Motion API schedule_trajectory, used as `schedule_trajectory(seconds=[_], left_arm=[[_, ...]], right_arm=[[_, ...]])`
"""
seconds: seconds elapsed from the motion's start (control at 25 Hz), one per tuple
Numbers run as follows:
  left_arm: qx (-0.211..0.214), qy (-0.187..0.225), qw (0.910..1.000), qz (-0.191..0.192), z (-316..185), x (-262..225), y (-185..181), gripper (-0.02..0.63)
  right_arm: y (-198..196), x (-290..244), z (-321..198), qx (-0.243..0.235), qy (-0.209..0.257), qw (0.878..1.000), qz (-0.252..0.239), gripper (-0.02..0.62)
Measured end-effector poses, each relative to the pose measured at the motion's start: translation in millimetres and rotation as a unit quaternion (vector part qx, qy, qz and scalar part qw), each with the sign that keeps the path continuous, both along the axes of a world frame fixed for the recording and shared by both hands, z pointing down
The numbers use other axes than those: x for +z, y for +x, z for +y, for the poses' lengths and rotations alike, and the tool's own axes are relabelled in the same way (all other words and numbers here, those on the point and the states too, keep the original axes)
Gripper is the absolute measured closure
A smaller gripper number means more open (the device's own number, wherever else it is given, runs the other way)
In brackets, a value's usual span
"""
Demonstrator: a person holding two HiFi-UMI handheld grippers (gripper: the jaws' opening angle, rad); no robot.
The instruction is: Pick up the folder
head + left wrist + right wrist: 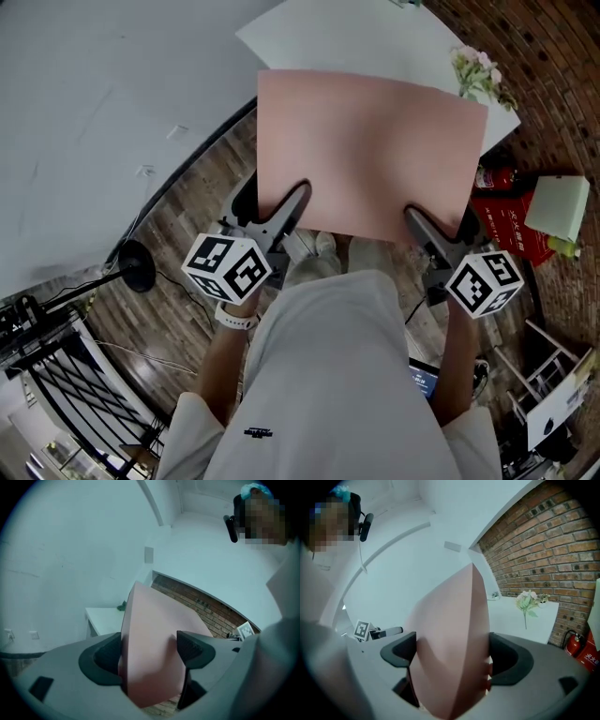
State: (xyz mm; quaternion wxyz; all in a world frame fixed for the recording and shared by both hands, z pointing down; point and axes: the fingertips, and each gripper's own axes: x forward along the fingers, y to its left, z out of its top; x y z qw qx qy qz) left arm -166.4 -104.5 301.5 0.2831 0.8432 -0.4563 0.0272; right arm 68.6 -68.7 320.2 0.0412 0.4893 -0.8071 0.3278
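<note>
The near edge of the pink folder [370, 150] is clamped at its left by the left gripper [296, 201]. In the left gripper view the sheet [150, 630] is seen pressed between the two dark jaws of that gripper [150, 656], which are closed on it. The same edge is gripped at its right by the right gripper [418, 221], and in the right gripper view the folder [450, 634] is likewise pinched between the jaws of the gripper [452, 656].

The folder is held out in front of the person, roughly level. In the head view its far part is laid over the near edge of a white table [356, 37]. Whether it touches the table cannot be told. A bunch of pale flowers [478, 70] is seen at the table's right corner. A plank floor [187, 225] is seen below the folder, and a brick wall [543, 541] rises to the right.
</note>
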Motion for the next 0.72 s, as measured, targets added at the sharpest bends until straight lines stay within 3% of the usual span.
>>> schedule_trajectory(seconds=[0.72], left_arm=[[0.004,0.098,0.9952,0.005,4.8,-68.6,-21.1,0.232]], right_arm=[[-20.3,-66.9,6.9,0.02,0.09,0.996,0.008,0.106]])
